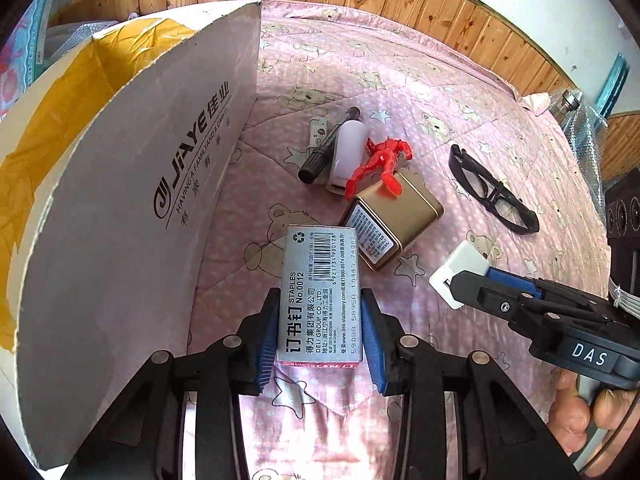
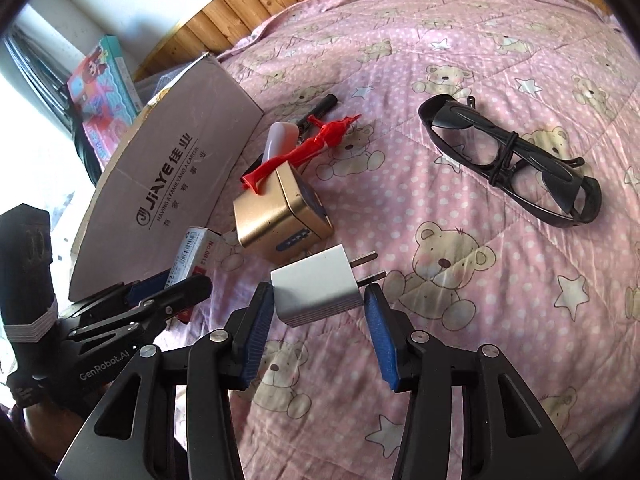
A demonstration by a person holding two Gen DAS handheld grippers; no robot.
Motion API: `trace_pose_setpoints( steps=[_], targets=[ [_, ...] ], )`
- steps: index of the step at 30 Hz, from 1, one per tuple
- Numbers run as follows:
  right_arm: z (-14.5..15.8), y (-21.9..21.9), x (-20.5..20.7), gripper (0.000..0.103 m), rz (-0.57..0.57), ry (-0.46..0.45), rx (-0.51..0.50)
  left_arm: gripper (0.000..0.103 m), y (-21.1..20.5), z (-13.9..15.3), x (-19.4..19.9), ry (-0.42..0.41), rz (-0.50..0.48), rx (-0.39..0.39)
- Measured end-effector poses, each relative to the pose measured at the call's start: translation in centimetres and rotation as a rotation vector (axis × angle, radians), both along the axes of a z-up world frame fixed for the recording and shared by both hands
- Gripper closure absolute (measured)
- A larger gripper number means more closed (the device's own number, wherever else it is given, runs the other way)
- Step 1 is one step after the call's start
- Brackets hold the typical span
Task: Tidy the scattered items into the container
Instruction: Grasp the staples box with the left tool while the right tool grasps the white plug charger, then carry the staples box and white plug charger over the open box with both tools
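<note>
1. Staples box (image 1: 320,292): lower centre of the left wrist frame, between the blue pads (image 1: 269,336) of the left gripper (image 1: 320,332). The pads stand against its two long sides; the left gripper reads as clenched on the box, though the right pad looks to touch only near the box's lower end
2. Risk: contact sits at the near end only, so the far end may droop or twist out when swung toward the cardboard box (image 1: 132,184) at the left of the frame. The tall flap (image 1: 180,152) stands in the path and could knock it loose
3. White plug adapter (image 2: 316,292): centre of the right wrist frame, between the right gripper (image 2: 318,320) pads. The left pad touches it; a gap shows at the right pad, so this gripper reads as released
4. Risk: closing on the prongs (image 2: 370,268) side would tilt the adapter; the soft pink quilt (image 2: 480,240) gives no firm backing
5. Remaining: gold tin (image 1: 394,220), red figure (image 1: 380,164), marker (image 1: 328,148), glasses (image 1: 492,192), mid-frame
</note>
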State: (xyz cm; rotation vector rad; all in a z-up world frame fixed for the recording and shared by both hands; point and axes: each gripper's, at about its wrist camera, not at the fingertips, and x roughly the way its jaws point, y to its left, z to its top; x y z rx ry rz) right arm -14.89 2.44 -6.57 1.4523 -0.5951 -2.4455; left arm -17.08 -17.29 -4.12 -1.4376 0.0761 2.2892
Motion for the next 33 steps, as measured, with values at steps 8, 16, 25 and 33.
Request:
trace_pose_setpoints(
  steps=[8,16,25,33],
  targets=[
    [1.8,-0.6,2.3,0.054,-0.003,0.027,-0.012,0.064,0.4,1.6,1.0,0.039,0.012,0.008],
    [3.9,-2.0,4.3,0.054,0.012,0.064,-0.019,0.064,-1.1,4.0,2.9,0.076,0.022,0.034],
    [6.2,-4.3,6.1,0.054,0.044,0.104,-0.011,0.064,-2.5,6.2,4.8,0.116,0.035,0.071],
    [8.0,-6.1,7.8,0.054,0.066,0.139,0.003,0.064,-4.4,8.1,6.4,0.152,0.048,0.101]
  ],
)
